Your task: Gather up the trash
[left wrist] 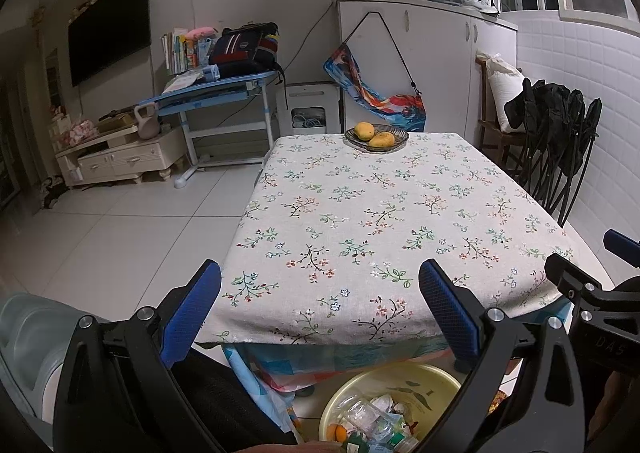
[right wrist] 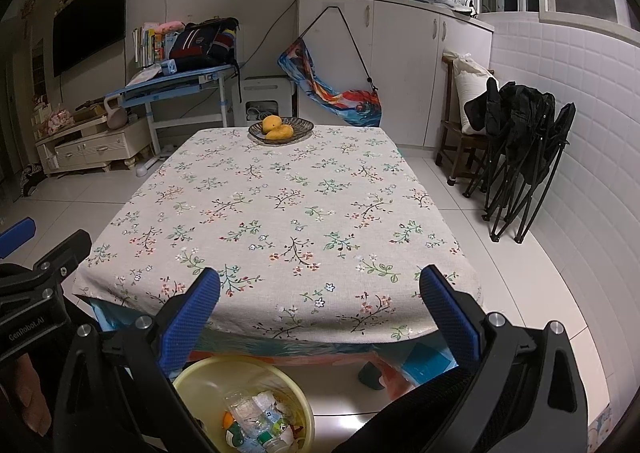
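A yellow basin [left wrist: 436, 381] [right wrist: 200, 377] stands on the floor below the table's near edge. It holds trash [left wrist: 380, 423] [right wrist: 260, 419]: clear plastic bottles, crumpled paper and an orange piece. My left gripper [left wrist: 320, 305] is open and empty above the table's near edge. My right gripper [right wrist: 320, 309] is open and empty beside it, also above the near edge. The floral tablecloth [left wrist: 360, 221] [right wrist: 280, 205] shows only a dark dish with two mangoes [left wrist: 376, 137] [right wrist: 280, 129] at its far end.
Folded black chairs [right wrist: 520, 157] lean on the tiled wall at the right. A wooden chair with a pillow [right wrist: 468, 101] stands behind them. A blue desk [left wrist: 208, 93], white cabinets [right wrist: 400, 53] and a low TV stand [left wrist: 120, 157] line the far side.
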